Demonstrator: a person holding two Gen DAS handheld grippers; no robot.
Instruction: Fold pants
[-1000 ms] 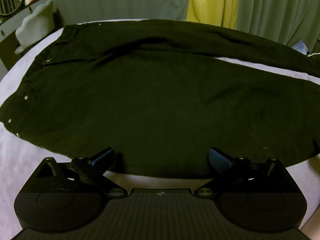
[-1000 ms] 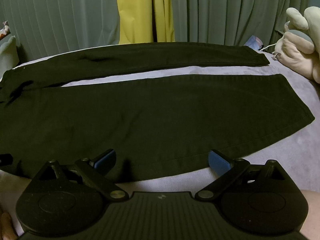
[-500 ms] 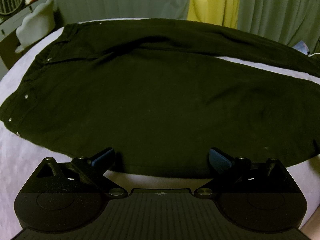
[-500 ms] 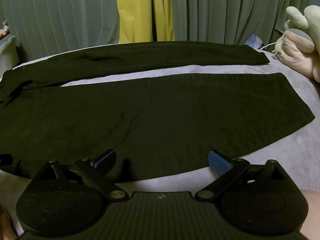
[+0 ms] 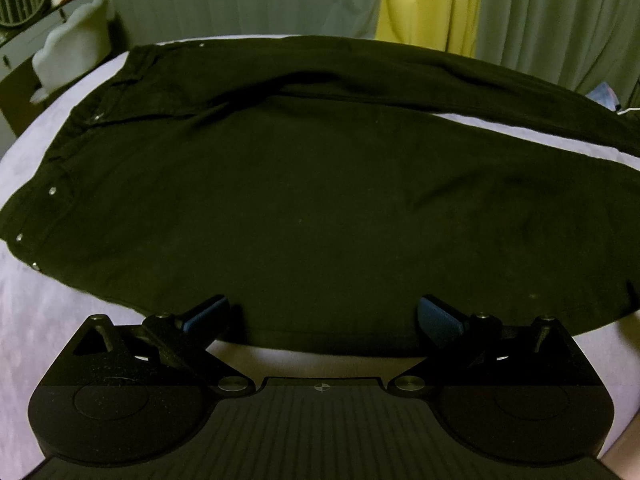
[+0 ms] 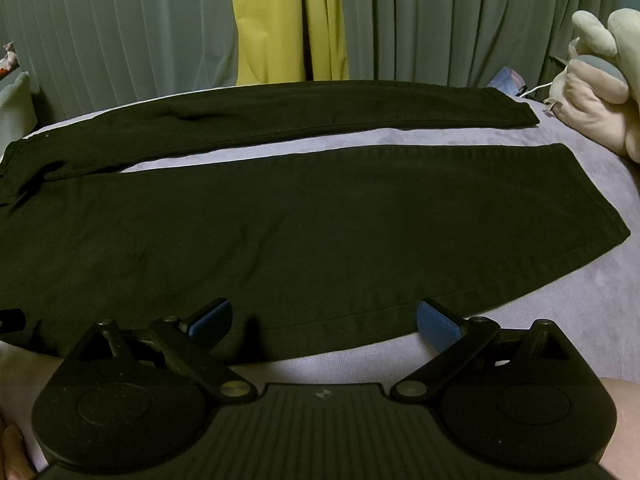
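Pants [image 5: 320, 208] flat, just beyond both grippers' open jaws

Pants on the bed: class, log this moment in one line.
pants: flat, legs apart | left gripper: open, at near edge | right gripper: open, at near edge | fold: not begun

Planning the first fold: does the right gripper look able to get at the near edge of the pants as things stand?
Probably yes. The right gripper has its jaws wide open just at the near edge of the pants, which lie flat on the bed with nothing between.

Left gripper [image 5: 322, 314], jaws spread, at black pants' [image 5: 312, 200] near edge.
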